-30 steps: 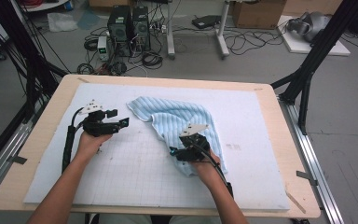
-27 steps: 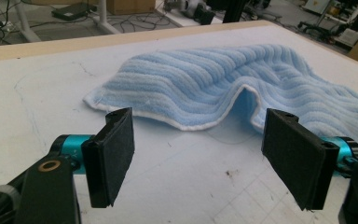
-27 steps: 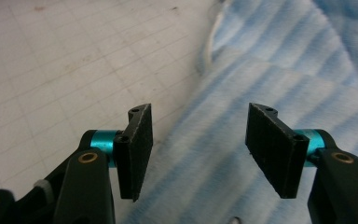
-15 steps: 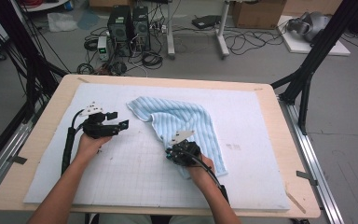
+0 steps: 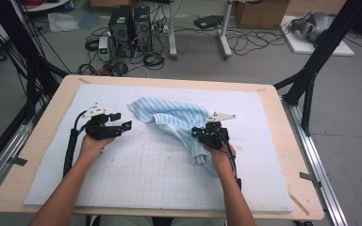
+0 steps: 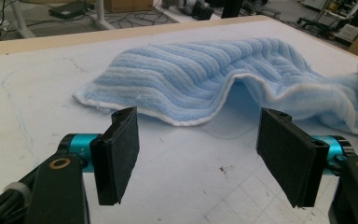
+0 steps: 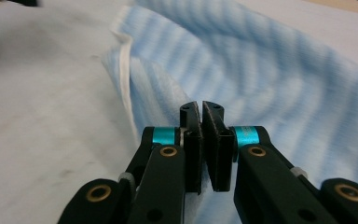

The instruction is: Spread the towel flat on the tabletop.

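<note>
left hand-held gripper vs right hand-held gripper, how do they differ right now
The left hand-held gripper has its jaws wide apart, closing a little, with nothing between them; the right hand-held gripper has its jaws shut together, with no cloth seen between the pads. The left one sits on bare mat short of the blue towel; the right one is over the towel. Both are black with teal collars.

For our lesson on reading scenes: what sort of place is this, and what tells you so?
Probably a robotics lab or workshop: black desktop computer towers sit on a grey floor amid loose black cables, and a black metal frame surrounds the wooden table.
</note>
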A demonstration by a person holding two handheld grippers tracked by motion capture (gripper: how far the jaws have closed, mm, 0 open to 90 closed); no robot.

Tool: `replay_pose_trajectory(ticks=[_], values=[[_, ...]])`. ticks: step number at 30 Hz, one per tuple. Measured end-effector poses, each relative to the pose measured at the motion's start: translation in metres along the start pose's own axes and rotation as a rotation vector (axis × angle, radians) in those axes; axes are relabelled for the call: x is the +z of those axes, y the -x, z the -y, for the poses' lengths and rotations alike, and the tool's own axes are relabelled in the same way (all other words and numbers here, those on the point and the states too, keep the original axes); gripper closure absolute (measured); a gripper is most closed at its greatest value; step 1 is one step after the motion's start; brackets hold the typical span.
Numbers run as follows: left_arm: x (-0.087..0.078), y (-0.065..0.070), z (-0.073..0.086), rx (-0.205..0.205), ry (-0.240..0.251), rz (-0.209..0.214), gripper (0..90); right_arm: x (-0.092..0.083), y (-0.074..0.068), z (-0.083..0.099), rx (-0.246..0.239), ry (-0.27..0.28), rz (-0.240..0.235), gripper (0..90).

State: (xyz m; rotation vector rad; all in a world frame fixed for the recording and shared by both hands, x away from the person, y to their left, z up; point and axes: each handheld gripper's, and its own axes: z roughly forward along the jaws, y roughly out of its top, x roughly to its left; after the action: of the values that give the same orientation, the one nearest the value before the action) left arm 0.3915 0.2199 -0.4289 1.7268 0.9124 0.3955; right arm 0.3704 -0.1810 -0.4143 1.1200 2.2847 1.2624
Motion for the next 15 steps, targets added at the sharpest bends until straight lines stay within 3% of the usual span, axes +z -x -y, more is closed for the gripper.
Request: replay_pose_trajectory(ticks=[4, 8, 10, 15], values=[[0.003, 0.004, 0.001, 0.01, -0.009, 0.018, 33.3, 0.005, 0.015, 0.003, 0.018, -0.019, 0.048, 86.5], [0.007, 0.009, 0.001, 0.011, -0.016, 0.052, 37.7, 0.01, 0.022, 0.01, -0.021, -0.091, 0.137, 86.2], [0.009, 0.013, 0.001, 0.016, -0.02, 0.07, 39.7, 0.013, 0.026, 0.015, -0.007, -0.117, 0.13, 83.9], [0.016, 0.025, 0.002, 0.046, -0.028, 0.12, 46.8, 0.002, 0.028, 0.017, 0.028, -0.047, 0.125, 67.2]])
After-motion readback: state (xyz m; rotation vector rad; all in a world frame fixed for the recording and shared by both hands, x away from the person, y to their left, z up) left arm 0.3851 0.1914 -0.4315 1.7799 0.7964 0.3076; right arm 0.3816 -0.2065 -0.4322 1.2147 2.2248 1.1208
